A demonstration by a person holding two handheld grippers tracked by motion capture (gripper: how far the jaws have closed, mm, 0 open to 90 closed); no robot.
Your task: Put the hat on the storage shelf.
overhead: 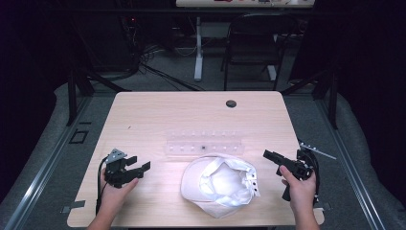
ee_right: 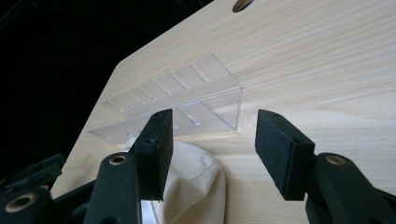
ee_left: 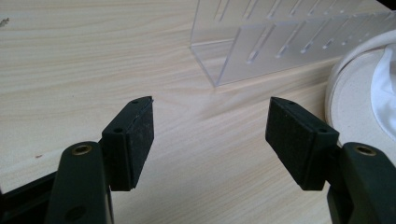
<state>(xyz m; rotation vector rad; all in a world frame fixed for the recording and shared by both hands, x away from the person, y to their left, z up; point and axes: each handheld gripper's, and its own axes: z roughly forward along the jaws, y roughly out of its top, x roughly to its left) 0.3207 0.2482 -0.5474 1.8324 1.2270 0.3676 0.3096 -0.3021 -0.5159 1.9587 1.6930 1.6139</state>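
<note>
A white cap lies upside down on the wooden table, near the front edge. Just behind it stands a clear acrylic slotted rack. My left gripper is held left of the cap, open, with nothing between its jaws. In the left gripper view the gripper faces the rack's end, with the cap's brim at the right. My right gripper hovers right of the cap, open and empty. From the right gripper, the rack is ahead and the cap is just below the left jaw.
A round cable hole sits near the table's far edge. Beyond the table are a black chair, a white desk leg and cables on the floor. Bare wood lies left of and behind the rack.
</note>
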